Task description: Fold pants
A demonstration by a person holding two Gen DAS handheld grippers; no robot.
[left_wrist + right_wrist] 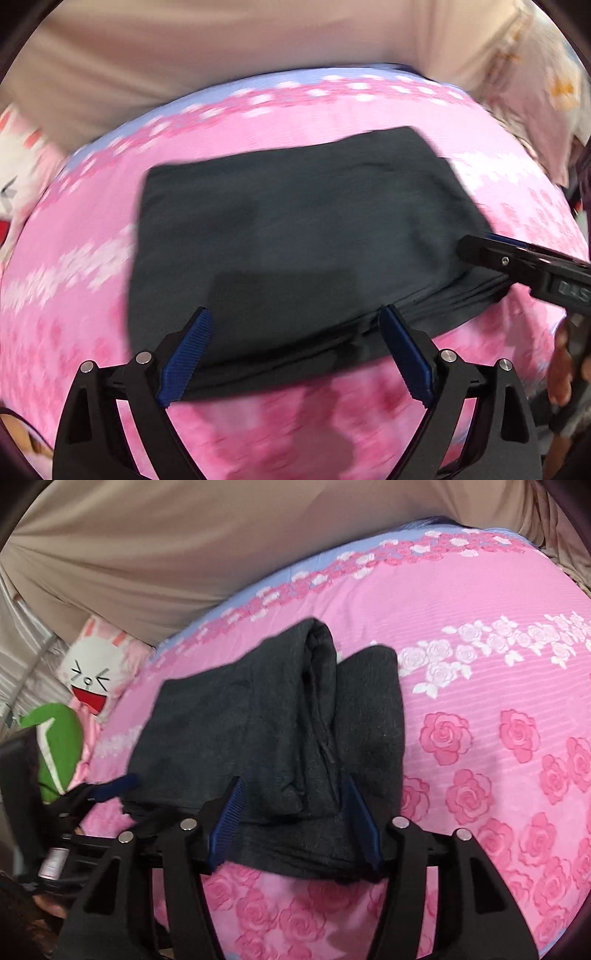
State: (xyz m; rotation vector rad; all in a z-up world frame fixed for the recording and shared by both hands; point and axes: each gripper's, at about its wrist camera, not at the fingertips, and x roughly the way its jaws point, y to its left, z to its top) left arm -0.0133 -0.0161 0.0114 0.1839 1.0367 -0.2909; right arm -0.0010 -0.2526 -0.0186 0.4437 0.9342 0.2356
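Dark grey pants (295, 236) lie folded into a compact stack on a pink rose-print bed sheet (74, 258). In the right wrist view the pants (240, 731) show layered folds with a raised roll at the far end. My left gripper (295, 325) is open, its blue pads (188, 354) spread at the near edge of the stack. My right gripper (293, 794) is open too, with the near edge of the pants between its pads. The right gripper also shows in the left wrist view (517, 266) at the stack's right side. The left gripper's tip shows in the right wrist view (110, 786).
A beige curtain or sheet (184, 554) hangs behind the bed. A white bunny pillow (94, 675) and a green plush (59, 746) lie at the bed's left end. A patterned pillow (546, 92) sits at the far right.
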